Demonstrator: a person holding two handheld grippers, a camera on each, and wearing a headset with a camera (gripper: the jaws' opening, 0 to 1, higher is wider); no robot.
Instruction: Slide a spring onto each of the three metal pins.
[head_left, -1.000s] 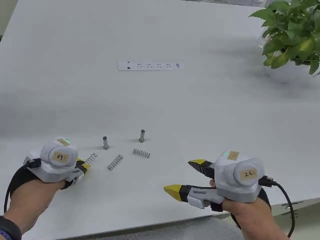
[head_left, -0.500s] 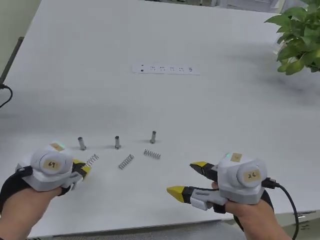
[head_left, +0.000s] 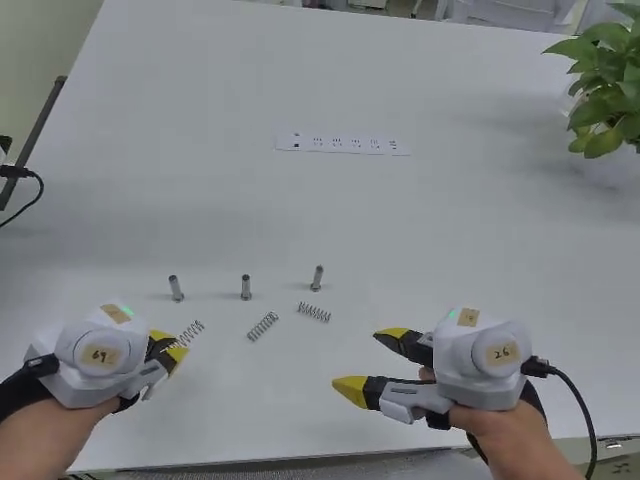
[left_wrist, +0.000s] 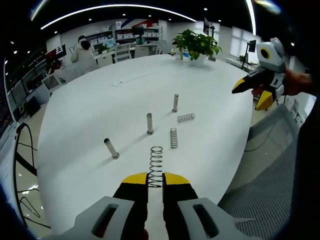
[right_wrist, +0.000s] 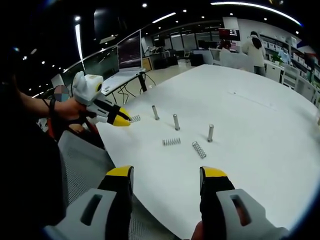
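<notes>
Three short metal pins stand upright in a row on the white table: left pin (head_left: 176, 288), middle pin (head_left: 246, 287), right pin (head_left: 317, 278). In front of them lie three springs. My left gripper (head_left: 170, 349) (left_wrist: 155, 178) has its jaws closed on the near end of the left spring (head_left: 188, 333) (left_wrist: 156, 160), which lies on the table. The middle spring (head_left: 262, 326) (left_wrist: 173, 137) and right spring (head_left: 313, 312) (left_wrist: 186, 117) lie loose. My right gripper (head_left: 372, 362) (right_wrist: 167, 172) hovers open near the front edge, holding nothing.
A white power strip (head_left: 343, 144) lies farther back on the table (head_left: 450, 240). A potted plant (head_left: 605, 90) stands at the far right corner. A black cable (head_left: 15, 190) hangs off the left edge. The table's front edge runs just under both hands.
The head camera has turned, bringing the left pin into view. The left gripper stays at the left spring and the right gripper stays open; pins and springs have not moved.
</notes>
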